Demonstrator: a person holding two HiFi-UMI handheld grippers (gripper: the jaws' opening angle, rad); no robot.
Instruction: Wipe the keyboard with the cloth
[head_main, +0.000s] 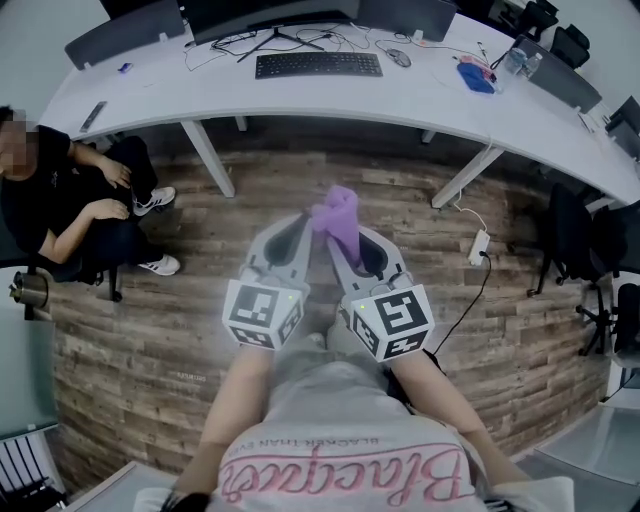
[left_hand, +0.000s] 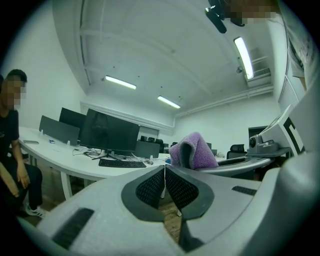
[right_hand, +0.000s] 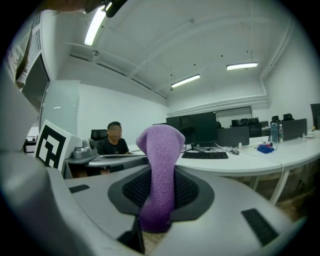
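The fuzzy purple folded cloth (head_main: 340, 225) stands pinched in the right gripper (head_main: 352, 258), well short of the curved white desk (head_main: 430, 100) on which the flat black keyboard (head_main: 318, 65) lies. The left gripper (head_main: 288, 245) is closed on nothing. This looks like the approach step: next, carry the cloth to the desk.

A curved white desk (head_main: 420, 95) stands on wood-plank floor (head_main: 150, 350) under ceiling strip lights (left_hand: 120, 83).

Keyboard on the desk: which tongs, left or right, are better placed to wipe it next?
Right, probably. The right tongs are shut on the purple cloth; the left tongs are shut on nothing. The keyboard lies ahead of both.
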